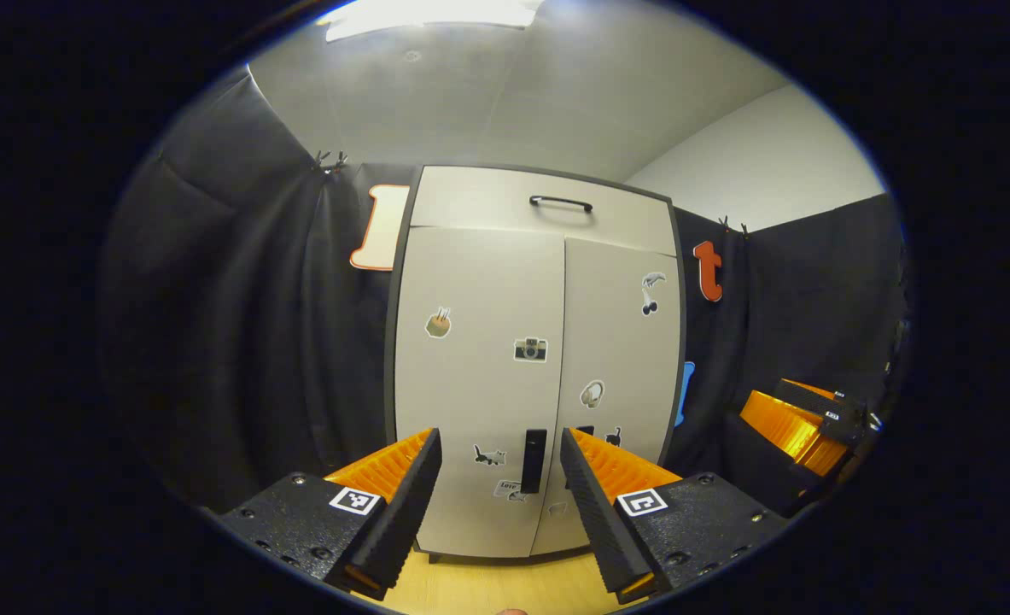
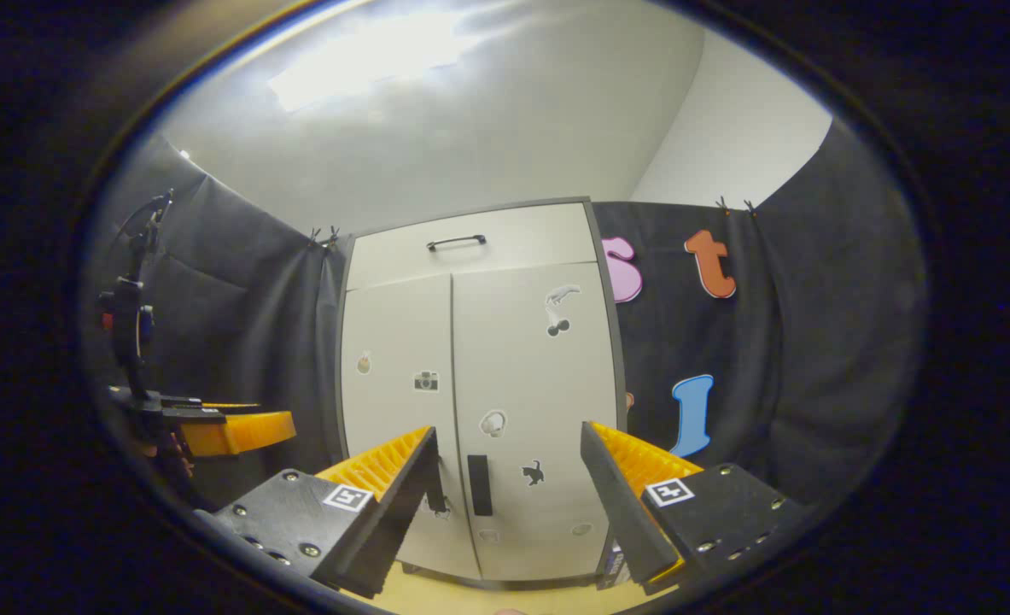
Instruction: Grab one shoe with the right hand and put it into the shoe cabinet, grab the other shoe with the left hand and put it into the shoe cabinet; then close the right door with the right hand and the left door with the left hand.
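Standing shut against the black booth wall, the shoe cabinet (image 1: 539, 359) is showing both doors flush, the left door (image 1: 479, 376) and the right door (image 1: 620, 376) meeting at a thin seam down the middle. No shoe is showing outside it; with the doors closed, whatever is inside is hidden. A drawer front with a dark bar handle (image 1: 561, 203) is sitting above the doors, and small stickers are dotting both door faces. Two dark vertical pulls are lying low near the seam, one (image 1: 533, 461) on the left door and another partly hidden behind a finger. In the left gripper view, the left gripper (image 1: 501, 504) is hanging in front of the cabinet, spread wide and grasping nothing, its fingers apart from the doors. In the right gripper view, the right gripper (image 2: 509, 512) is likewise hanging released and empty, facing the cabinet (image 2: 479, 384), with the pull (image 2: 478, 484) of the right door showing between its fingers but not touching them. The other gripper is showing at the far right edge of the left gripper view and at the far left of the right gripper view, beside the cabinet. A light wooden floor (image 1: 487, 585) is running under the cabinet's base.
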Demonstrator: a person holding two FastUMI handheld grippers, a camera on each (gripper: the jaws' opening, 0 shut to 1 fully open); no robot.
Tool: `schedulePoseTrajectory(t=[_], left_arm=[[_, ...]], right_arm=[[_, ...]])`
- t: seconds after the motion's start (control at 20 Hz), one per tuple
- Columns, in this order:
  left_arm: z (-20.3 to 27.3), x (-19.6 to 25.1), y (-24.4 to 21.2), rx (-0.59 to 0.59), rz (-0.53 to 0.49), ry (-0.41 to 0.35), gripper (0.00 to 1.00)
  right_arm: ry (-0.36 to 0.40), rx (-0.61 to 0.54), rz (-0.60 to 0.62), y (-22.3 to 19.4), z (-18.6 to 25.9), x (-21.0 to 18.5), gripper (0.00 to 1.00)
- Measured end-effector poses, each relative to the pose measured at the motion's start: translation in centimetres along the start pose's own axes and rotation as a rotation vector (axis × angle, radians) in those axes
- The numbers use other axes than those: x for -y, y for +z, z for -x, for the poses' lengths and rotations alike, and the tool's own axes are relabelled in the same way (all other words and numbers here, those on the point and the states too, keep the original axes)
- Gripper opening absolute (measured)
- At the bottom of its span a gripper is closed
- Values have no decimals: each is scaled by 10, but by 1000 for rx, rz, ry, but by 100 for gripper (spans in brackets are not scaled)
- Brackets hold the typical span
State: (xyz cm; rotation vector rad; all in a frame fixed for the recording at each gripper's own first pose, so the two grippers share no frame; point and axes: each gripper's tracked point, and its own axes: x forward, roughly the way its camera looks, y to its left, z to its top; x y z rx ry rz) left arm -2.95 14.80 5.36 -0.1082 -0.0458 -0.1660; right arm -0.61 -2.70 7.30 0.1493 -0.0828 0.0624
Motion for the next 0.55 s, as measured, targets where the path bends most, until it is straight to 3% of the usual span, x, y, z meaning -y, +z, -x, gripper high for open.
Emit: schedulePoseTrajectory(t=[0.2, 0.55], left_arm=[[9, -4, 15, 44, -20, 29, 89], [8, 3, 11, 41, -15, -16, 93]], right_arm=[[-6, 35, -2, 11, 5, -2, 100], [-30, 41, 1, 11, 5, -6, 96]])
